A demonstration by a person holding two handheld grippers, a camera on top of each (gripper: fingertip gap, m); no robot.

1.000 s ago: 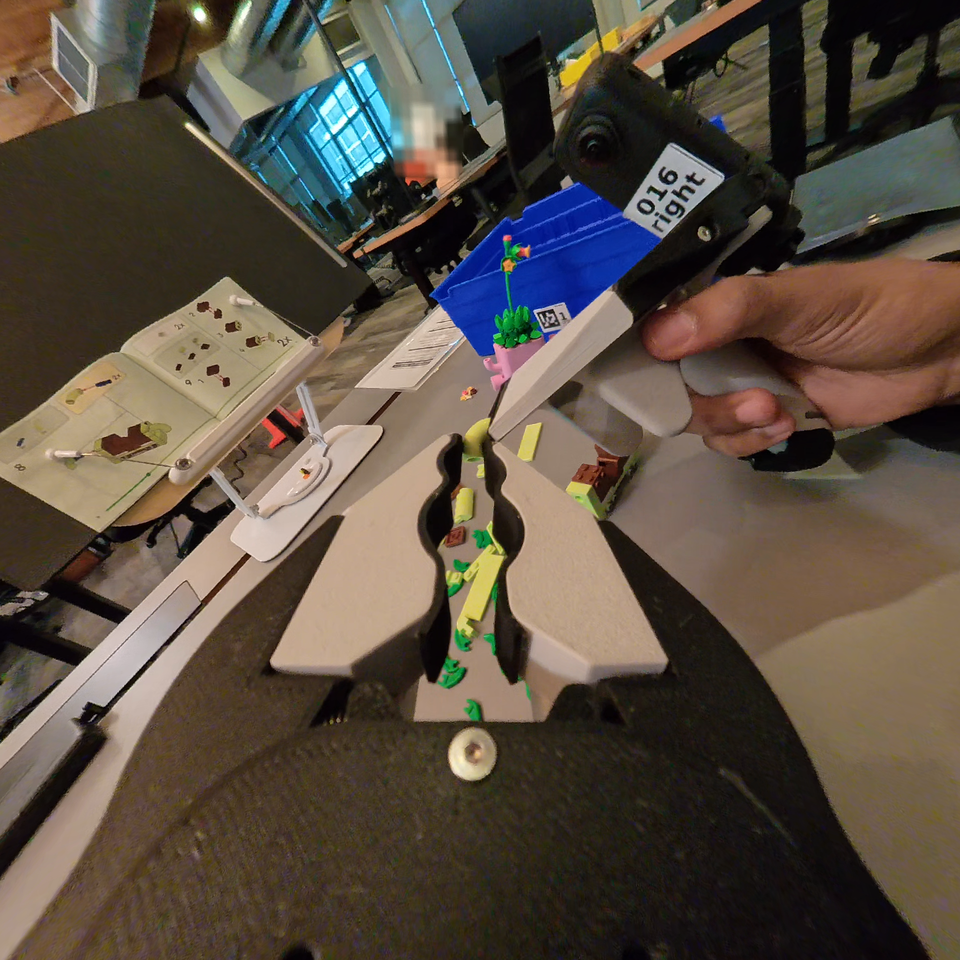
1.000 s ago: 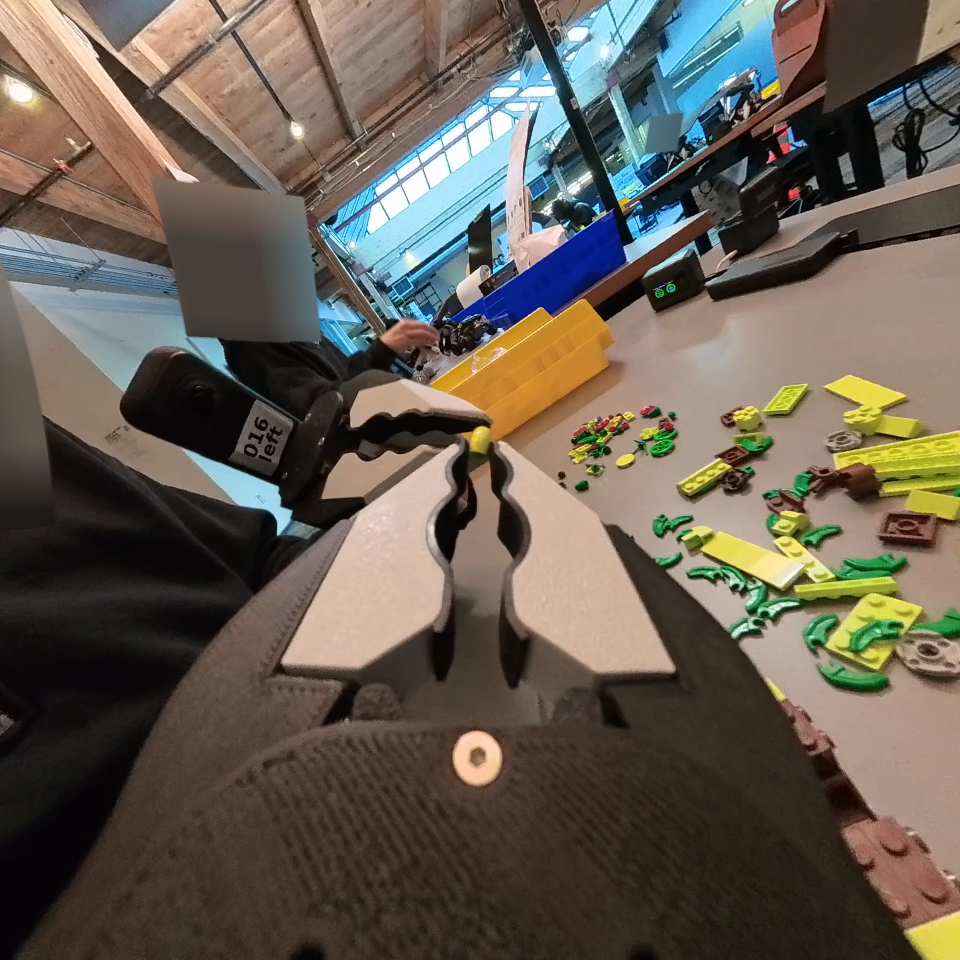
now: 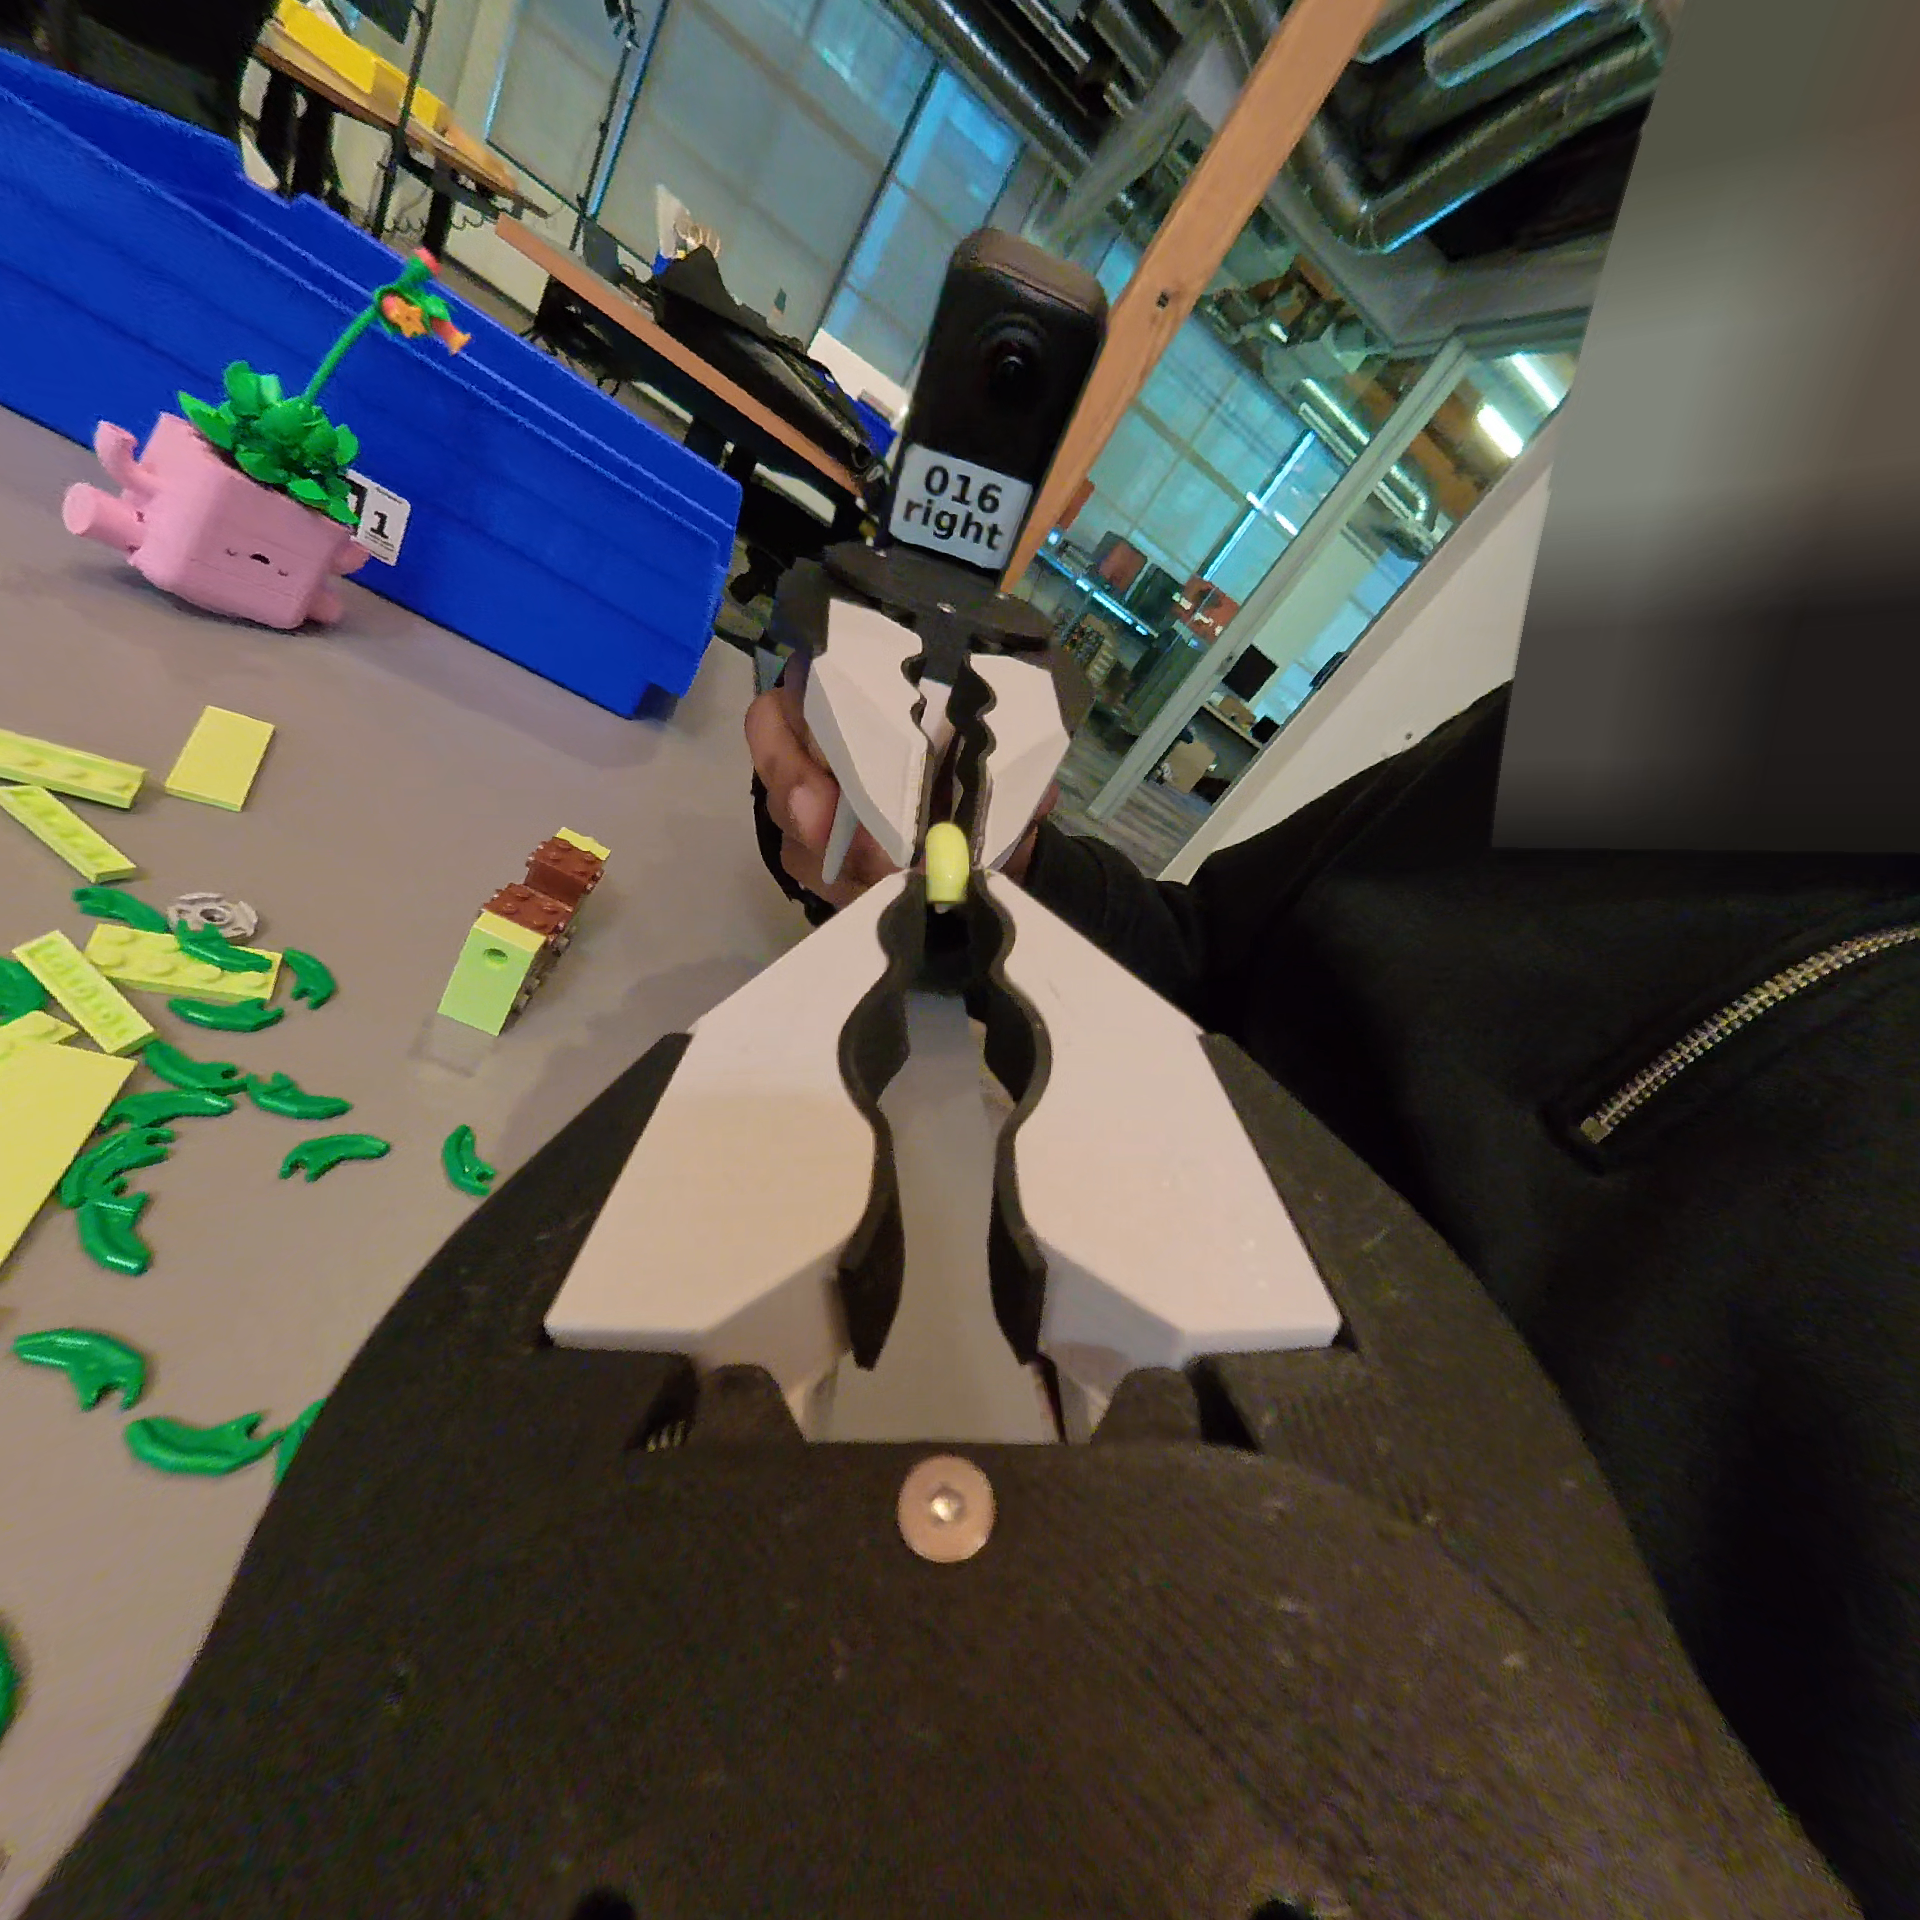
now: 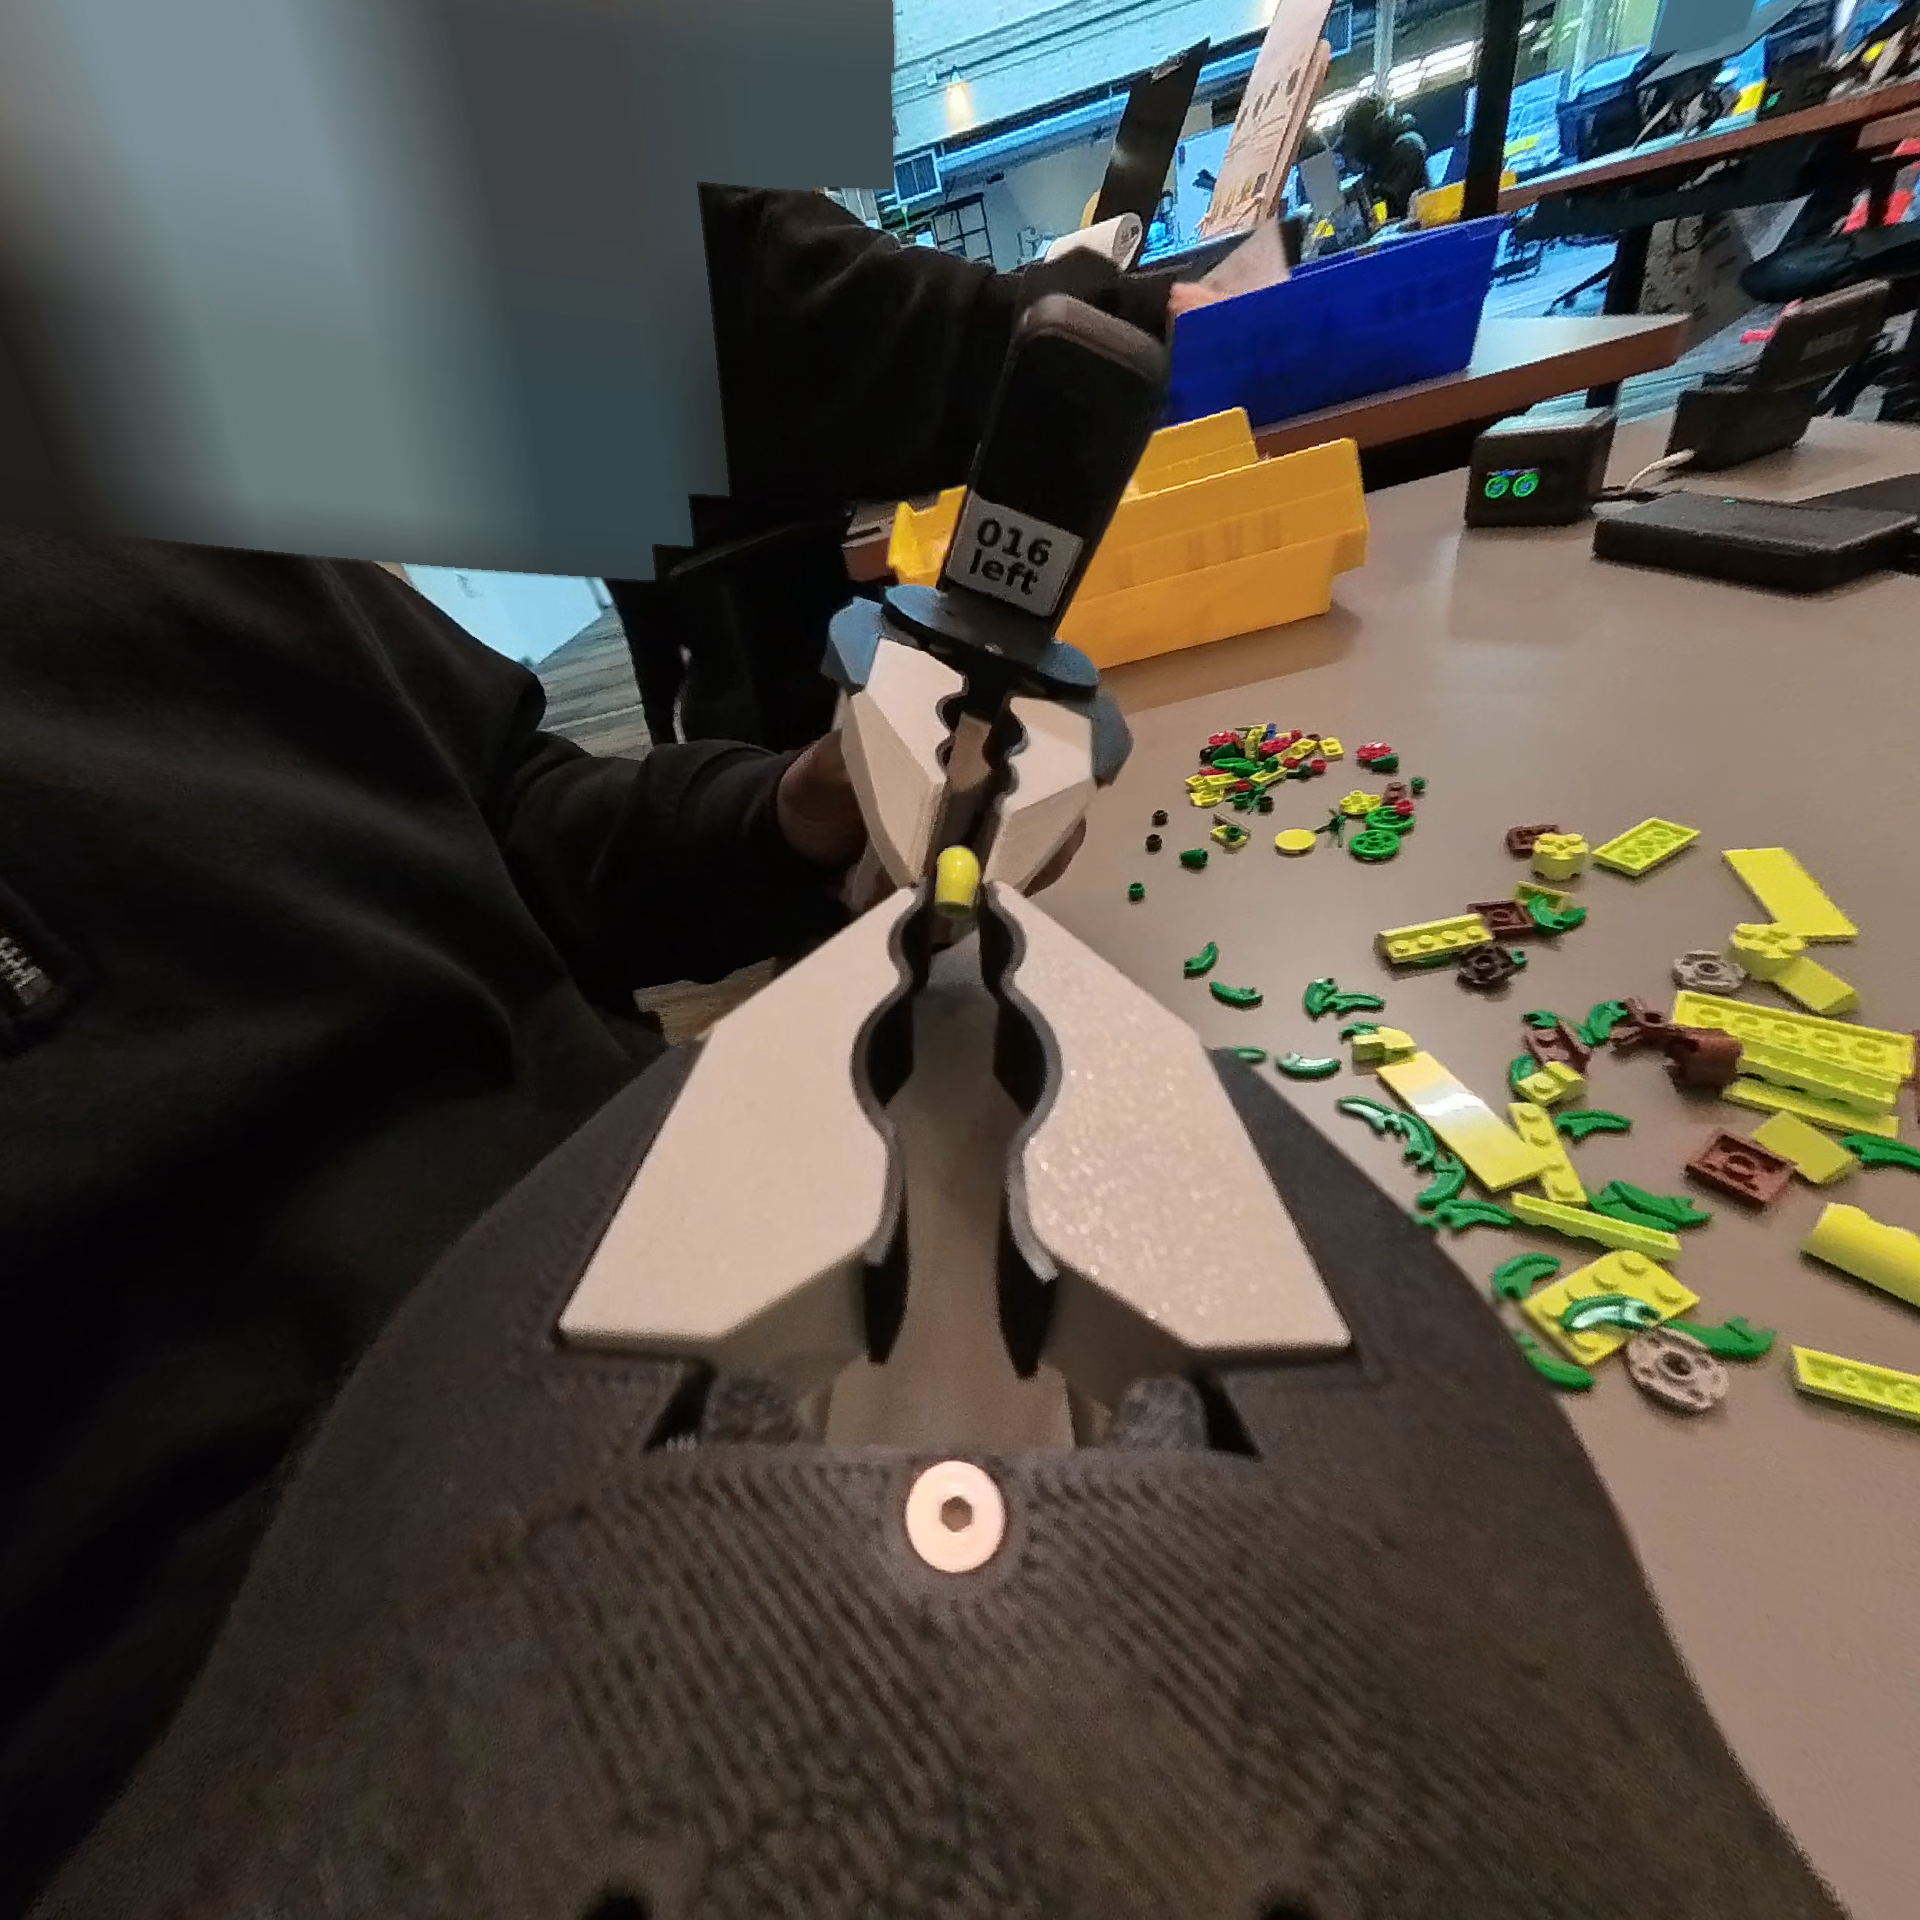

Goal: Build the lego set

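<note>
Left wrist view, lime piece point(image 3: 947, 860) upright, both grippers pinching.

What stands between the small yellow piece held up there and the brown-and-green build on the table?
Nothing visible does. The small yellow piece sits between the meeting tips of the left gripper and right gripper, both jaws seemingly closed on it. Open air and bare table separate it from the brown-and-green build.

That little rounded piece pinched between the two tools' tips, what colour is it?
The small rounded piece is pale yellow-green, clearest in the left wrist view.
</note>
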